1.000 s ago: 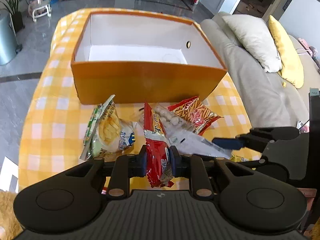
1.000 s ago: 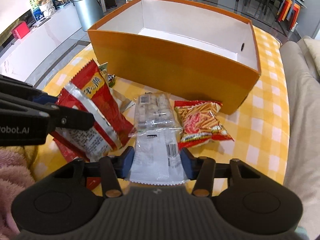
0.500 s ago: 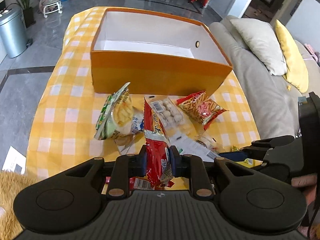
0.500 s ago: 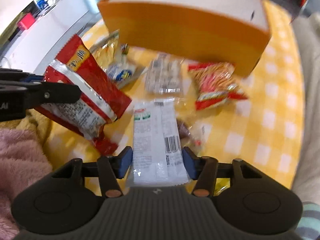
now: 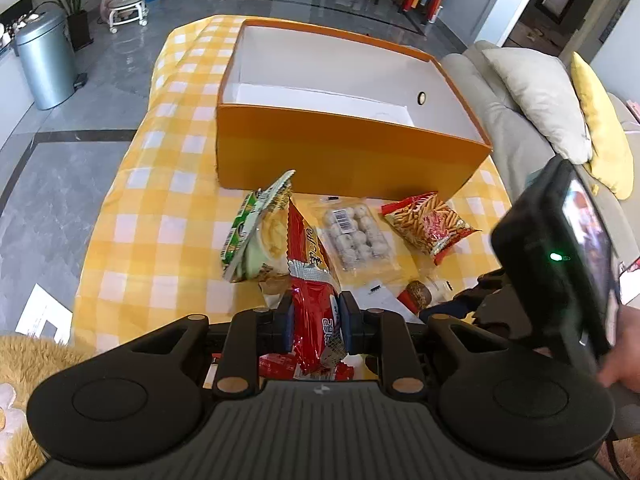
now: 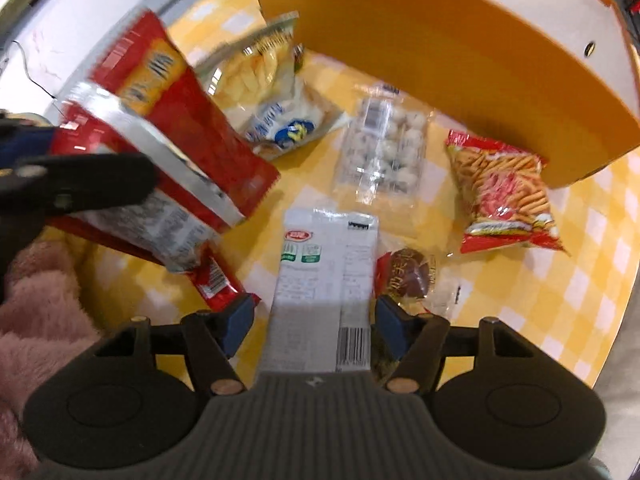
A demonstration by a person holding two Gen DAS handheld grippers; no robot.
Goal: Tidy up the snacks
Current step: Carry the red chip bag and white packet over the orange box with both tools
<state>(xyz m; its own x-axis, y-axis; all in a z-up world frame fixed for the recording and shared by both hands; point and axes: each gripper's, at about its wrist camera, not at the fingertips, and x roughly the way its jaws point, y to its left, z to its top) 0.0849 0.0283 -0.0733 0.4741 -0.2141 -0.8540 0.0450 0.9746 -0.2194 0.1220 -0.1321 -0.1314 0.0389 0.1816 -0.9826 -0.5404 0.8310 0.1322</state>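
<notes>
Up close, the left gripper (image 5: pixel 313 328) pinches a red snack packet (image 5: pixel 312 280) between its blue pads, the packet standing on edge above the counter (image 5: pixel 160 232), which is covered with a yellow-and-white checked cloth. Seen from the right wrist, that same red packet (image 6: pixel 168 152) hangs tilted at the left. The right gripper (image 6: pixel 316 324) points steeply down and its jaws are opening; a white flat packet (image 6: pixel 324 280) lies between them, with a gap showing on each side, so the pads do not press on it. Just beside it on the right lies a small brown round sweet in clear wrap (image 6: pixel 408 272). Farther out on the cloth sit a clear pack of pale round balls (image 6: pixel 384 152), a red bag of stick snacks (image 6: pixel 500 192) and a green-and-white bag with yellow pieces (image 6: pixel 272 96). Behind them stands an orange box (image 5: pixel 344 156) with a white inside, open on top, with nothing visible in it. A grey sofa with a pale cushion and a yellow one (image 5: pixel 600 120) lies to the right of the counter, and a metal bin (image 5: pixel 44 64) stands on the floor at the left.
</notes>
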